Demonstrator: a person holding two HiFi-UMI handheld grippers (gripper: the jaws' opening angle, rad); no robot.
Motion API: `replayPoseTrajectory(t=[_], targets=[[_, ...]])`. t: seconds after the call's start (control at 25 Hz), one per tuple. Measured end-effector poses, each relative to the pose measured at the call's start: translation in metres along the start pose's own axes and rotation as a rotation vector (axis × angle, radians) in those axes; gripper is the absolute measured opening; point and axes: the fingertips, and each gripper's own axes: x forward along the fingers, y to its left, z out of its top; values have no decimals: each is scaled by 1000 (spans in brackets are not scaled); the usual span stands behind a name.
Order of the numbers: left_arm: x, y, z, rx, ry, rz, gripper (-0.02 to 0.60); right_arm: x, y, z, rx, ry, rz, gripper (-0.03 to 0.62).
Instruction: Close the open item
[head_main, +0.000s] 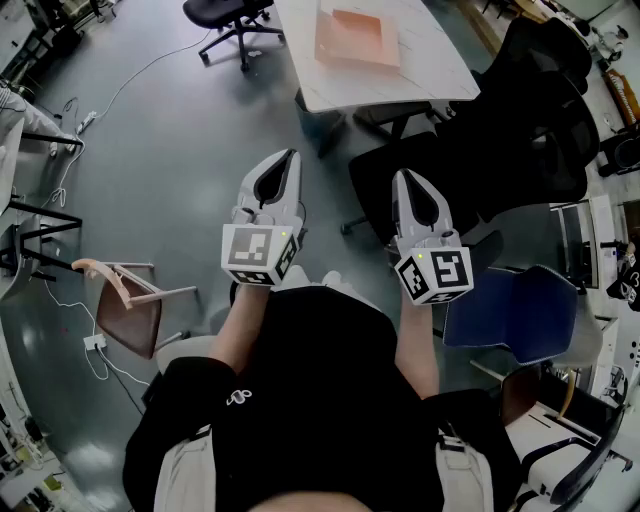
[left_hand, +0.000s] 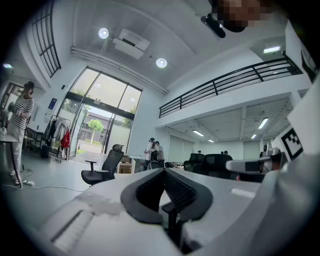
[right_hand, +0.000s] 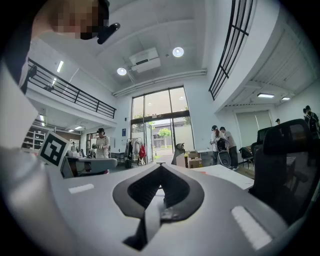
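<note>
A white bench (head_main: 420, 60) stands at the far end of the grey floor (head_main: 150, 150). A flat pink box (head_main: 357, 38) lies on the bench, near its middle. It is small in the head view, so it is hard to tell how far open it is.

The left gripper (head_main: 291, 155) and the right gripper (head_main: 402, 175) are both on the near side of the bench, well apart from it and close to the person's body. They are side by side and point toward the bench. Neither one touches the box.

The left gripper's fingers (left_hand: 182, 192) are closed, with the tips touching. Nothing is held between them. The right gripper's fingers (right_hand: 175, 192) are closed too, tip to tip, and hold nothing.

A black chair (head_main: 232, 15) stands to the left of the bench. More black chairs (head_main: 520, 130) stand to the right of the bench. A brown chair (head_main: 125, 310) is far from the bench, on the left near the person. A blue chair (head_main: 510, 305) is on the right, beside the right gripper.
</note>
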Motion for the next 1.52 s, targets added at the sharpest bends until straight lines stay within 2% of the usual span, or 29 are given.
replayPoseTrajectory(t=[0.32,0.68,1.0,1.24,1.52], targets=[[4,18,-3,-5,10,-12,0,18,0,0,36,-27,-37,0],[-5,65,-13,-31,27,21,0,52,34,-14,20,1,-4,0],[7,84,-12,-51,19,29,0,78,32,-5,-1,0,4,0],[37,107,-19,-52,25,53,0,116,15,-14,10,7,19,0],[123,140,-25,-34,55,74,0,199,-36,-21,35,9,41,0]])
